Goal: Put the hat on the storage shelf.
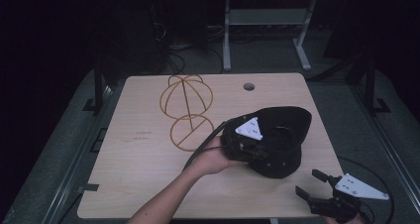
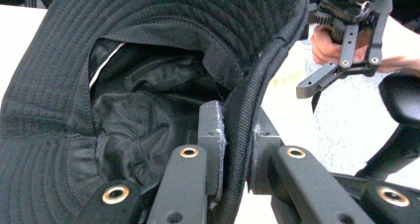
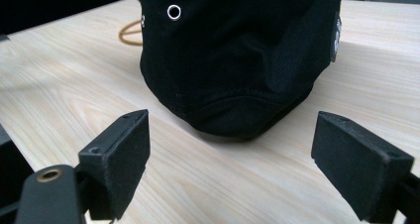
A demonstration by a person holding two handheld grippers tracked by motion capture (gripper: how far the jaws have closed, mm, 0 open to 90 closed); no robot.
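A black bucket hat (image 1: 282, 135) lies on the wooden table (image 1: 143, 174), right of centre, with its opening turned up. My left gripper (image 1: 256, 151) is shut on the hat's near brim. In the left gripper view its pads (image 2: 214, 135) pinch the corded brim edge (image 2: 247, 110), and the dark lining (image 2: 143, 110) shows behind. My right gripper (image 1: 308, 182) hovers open at the table's front right corner, apart from the hat. In the right gripper view its gripper (image 3: 230, 159) is spread wide, with the hat's crown (image 3: 233, 55) just ahead on the wood.
A gold wire hat stand (image 1: 185, 112) lies on its side left of the hat; a bit of it (image 3: 130, 33) appears past the crown. A cable hole (image 1: 248, 86) sits near the far edge. Bare table stretches to the left and front. Desk legs stand beyond.
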